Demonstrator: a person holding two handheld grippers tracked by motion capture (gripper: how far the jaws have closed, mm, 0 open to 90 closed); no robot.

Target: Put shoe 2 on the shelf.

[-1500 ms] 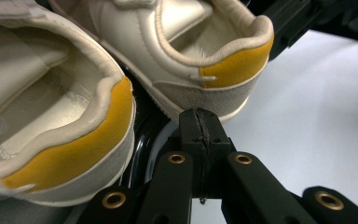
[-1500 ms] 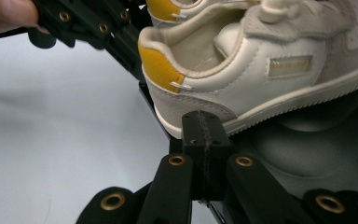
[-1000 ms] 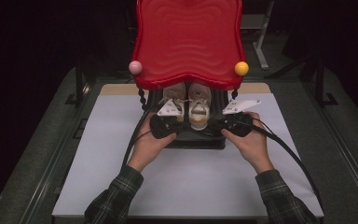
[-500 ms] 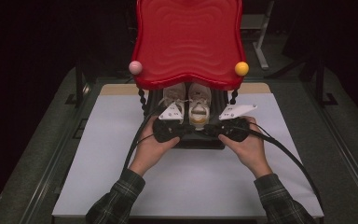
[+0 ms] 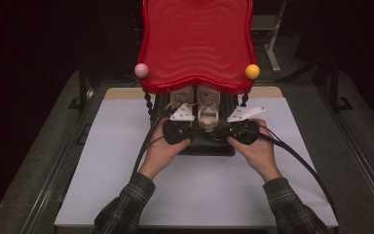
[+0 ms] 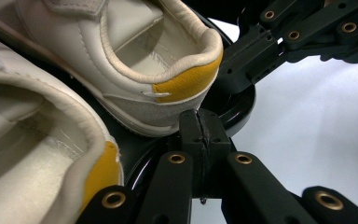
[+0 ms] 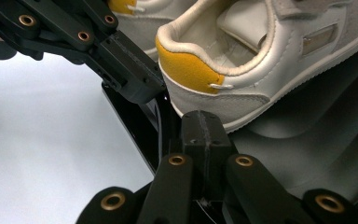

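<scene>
A pair of white shoes with yellow heel tabs stands on the black lower shelf [image 5: 209,147] of a small rack, under its red wavy top [image 5: 197,44]. The left shoe [image 5: 180,99] and the right shoe [image 5: 208,111] point away from me. My left gripper [image 5: 198,130] and right gripper [image 5: 220,131] sit at the shelf's front edge, tips turned toward each other just behind the heels. In the left gripper view its gripper [image 6: 200,126] is shut with nothing in it, below the right shoe's heel [image 6: 186,84]. The right gripper [image 7: 200,123] is shut too, under the same heel [image 7: 191,70].
A pink ball [image 5: 141,70] and an orange ball [image 5: 252,71] sit on the red top's front corners. The rack stands on a white sheet [image 5: 117,161] that covers the table. Black cables [image 5: 297,158] trail from both grippers over the sheet. Dark surroundings lie beyond the table's metal rails.
Both hands have edged slightly inward, bringing the two grippers' tips closer together at the shelf's front edge. The jaws stay shut and the shoes have not moved.
</scene>
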